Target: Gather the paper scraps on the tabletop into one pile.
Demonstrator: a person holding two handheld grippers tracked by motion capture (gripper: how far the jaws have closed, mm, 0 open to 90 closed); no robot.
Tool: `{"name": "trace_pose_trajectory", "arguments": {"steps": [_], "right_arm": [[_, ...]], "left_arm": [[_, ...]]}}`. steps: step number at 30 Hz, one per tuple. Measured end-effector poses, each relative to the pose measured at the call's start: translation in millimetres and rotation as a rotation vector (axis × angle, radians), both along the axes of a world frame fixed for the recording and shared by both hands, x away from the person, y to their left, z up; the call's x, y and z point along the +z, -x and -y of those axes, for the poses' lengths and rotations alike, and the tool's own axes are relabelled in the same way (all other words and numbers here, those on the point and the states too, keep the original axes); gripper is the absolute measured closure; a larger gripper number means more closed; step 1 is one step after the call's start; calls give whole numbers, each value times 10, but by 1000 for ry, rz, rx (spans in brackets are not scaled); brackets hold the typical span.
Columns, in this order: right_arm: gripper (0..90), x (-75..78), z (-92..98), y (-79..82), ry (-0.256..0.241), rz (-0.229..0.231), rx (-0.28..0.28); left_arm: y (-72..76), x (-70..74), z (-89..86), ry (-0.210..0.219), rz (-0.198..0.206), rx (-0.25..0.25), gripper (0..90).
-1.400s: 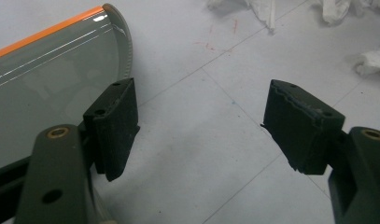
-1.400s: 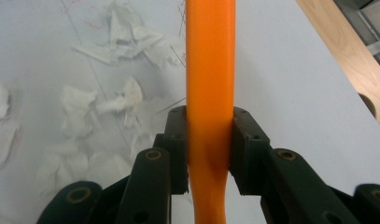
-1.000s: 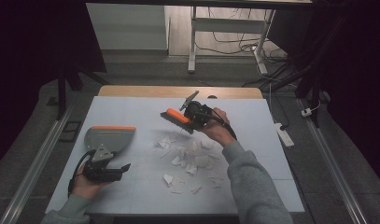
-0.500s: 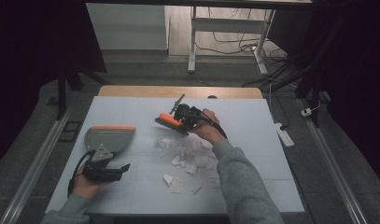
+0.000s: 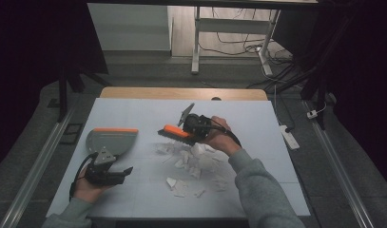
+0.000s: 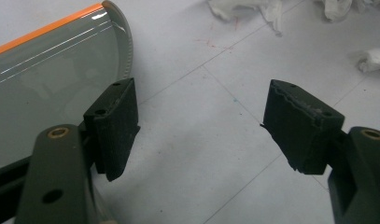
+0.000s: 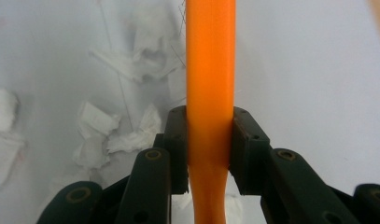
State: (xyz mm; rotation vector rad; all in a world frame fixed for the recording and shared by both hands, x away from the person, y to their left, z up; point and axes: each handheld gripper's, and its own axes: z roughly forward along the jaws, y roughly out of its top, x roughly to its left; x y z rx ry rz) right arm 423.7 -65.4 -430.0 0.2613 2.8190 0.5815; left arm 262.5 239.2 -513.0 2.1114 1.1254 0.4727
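Nearing paper scraps [image 5: 191, 164], brush [image 5: 176, 132] lower.

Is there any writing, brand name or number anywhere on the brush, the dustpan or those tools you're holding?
None can be read.
Orange brush: plain, no print.
Grey dustpan: only an orange strip, no lettering.
Both hand-held grippers, left and right: bare black jaws, no labels.
White table cover: faint grid lines and small red marks, no words.

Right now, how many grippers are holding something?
1. The right gripper, above the paper scraps at mid-table, is clamped on the orange brush. The left gripper, at the table's near left beside the dustpan, is open and empty.
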Motion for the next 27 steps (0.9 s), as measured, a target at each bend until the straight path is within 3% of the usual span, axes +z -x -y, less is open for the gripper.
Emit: {"name": "trace_pose_trajectory", "arguments": {"steps": [6,10,13,19,22,27], "right_arm": [[703,220,193,-7,-157,20,-101],[703,238,159,26,-239,-21,-134],[703,181,21,66,-298,-90,-158],[702,30,-381,104,-333,-168,-159],[703,-59,-568,82,-361,-226,-184],[703,-257,-820,40,-361,-314,-222]], "left_arm": [[1,2,-3,4,3,8,276],[3,3,-4,5,6,8,277],[2,3,-3,4,6,8,277],[3,2,-13,4,7,8,277],[7,1,-9,4,8,5,277],[16,4,-15,3,10,5,277]]}}
